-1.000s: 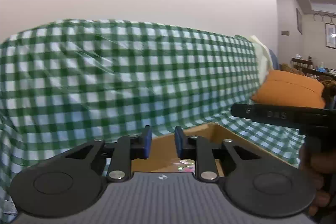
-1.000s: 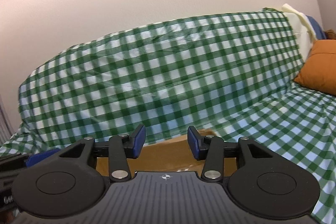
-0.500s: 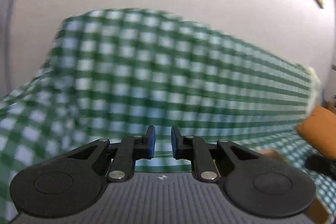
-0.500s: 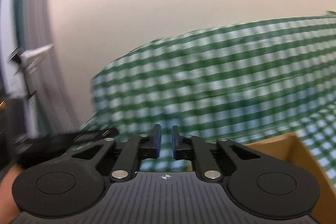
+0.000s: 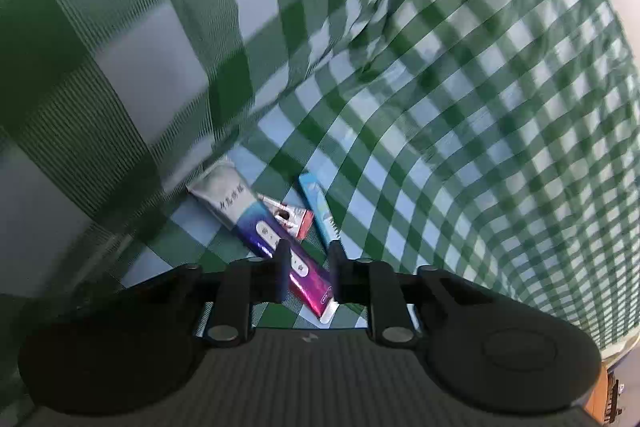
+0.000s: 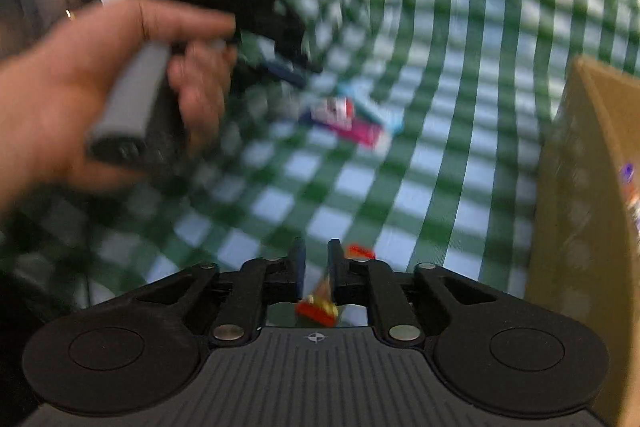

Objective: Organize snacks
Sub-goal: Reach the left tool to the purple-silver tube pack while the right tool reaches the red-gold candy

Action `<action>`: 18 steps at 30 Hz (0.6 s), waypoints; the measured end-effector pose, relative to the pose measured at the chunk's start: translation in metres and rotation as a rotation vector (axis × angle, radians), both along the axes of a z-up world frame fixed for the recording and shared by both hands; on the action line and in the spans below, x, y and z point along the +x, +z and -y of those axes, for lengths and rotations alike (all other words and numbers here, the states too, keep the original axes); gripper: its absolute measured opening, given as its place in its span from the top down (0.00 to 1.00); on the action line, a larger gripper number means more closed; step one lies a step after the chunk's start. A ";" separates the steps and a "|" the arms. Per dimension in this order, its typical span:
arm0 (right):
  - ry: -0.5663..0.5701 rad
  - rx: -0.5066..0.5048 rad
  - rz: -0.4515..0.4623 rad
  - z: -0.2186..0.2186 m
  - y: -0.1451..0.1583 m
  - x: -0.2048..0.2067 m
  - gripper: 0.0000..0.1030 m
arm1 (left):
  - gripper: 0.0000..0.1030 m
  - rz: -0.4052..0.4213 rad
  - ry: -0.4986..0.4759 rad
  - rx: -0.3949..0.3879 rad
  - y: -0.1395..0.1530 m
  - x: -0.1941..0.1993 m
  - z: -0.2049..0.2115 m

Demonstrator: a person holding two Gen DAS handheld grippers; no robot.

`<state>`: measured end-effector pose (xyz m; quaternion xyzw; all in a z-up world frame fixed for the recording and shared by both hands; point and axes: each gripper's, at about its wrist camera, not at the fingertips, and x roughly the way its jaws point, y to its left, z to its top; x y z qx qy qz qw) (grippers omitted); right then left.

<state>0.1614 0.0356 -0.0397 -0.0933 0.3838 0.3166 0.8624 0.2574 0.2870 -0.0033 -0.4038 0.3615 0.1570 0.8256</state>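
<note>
Down on the green-and-white checked cloth (image 5: 460,147), the left wrist view shows three snack packets lying together. The long purple-and-white packet (image 5: 256,223) runs diagonally, its white end up by a fold of the cloth and its magenta end reaching down between the fingers of the left hand-held gripper (image 5: 309,273). A small red-and-white packet (image 5: 290,217) rests on top of it, and a slim light-blue packet (image 5: 318,207) lies just beside that on the right. The left hand-held gripper's two fingers stand apart on either side of the long packet's lower end; whether they touch it I cannot tell.

From the right wrist view, which is heavily blurred, the same cluster of packets (image 6: 346,119) shows as one patch of red, magenta and blue on the cloth, near the person's left hand (image 6: 120,87), which is wrapped around the grey handle of its tool. The right hand-held gripper (image 6: 316,267) has its fingers close together with only a narrow gap, and a small red-and-yellow packet (image 6: 318,307) shows between them; I cannot tell whether it is pinched. One more small red scrap (image 6: 360,251) shows just beside the right finger. One cardboard box (image 6: 580,207) stands at the right edge, on the cloth.
</note>
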 end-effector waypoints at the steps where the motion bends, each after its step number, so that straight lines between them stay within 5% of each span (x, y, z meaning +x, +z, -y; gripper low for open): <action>1: -0.011 -0.020 -0.004 -0.002 -0.005 0.003 0.71 | 0.69 -0.012 0.010 0.003 -0.003 0.002 0.002; 3: -0.031 -0.031 -0.034 -0.004 -0.012 0.010 0.68 | 0.54 -0.040 0.040 0.016 -0.007 0.006 0.006; 9: -0.010 -0.051 -0.055 -0.013 -0.021 0.006 0.60 | 0.28 -0.125 0.112 0.058 -0.021 0.013 0.011; 12: -0.009 -0.072 -0.070 -0.015 -0.029 0.014 0.61 | 0.26 -0.181 0.132 0.084 -0.028 0.022 0.010; 13: -0.011 -0.077 -0.069 -0.013 -0.033 0.017 0.74 | 0.26 -0.187 0.135 0.087 -0.030 0.024 0.008; 18: -0.034 -0.060 -0.050 -0.009 -0.026 0.016 0.78 | 0.25 -0.204 0.108 0.166 -0.029 0.041 0.015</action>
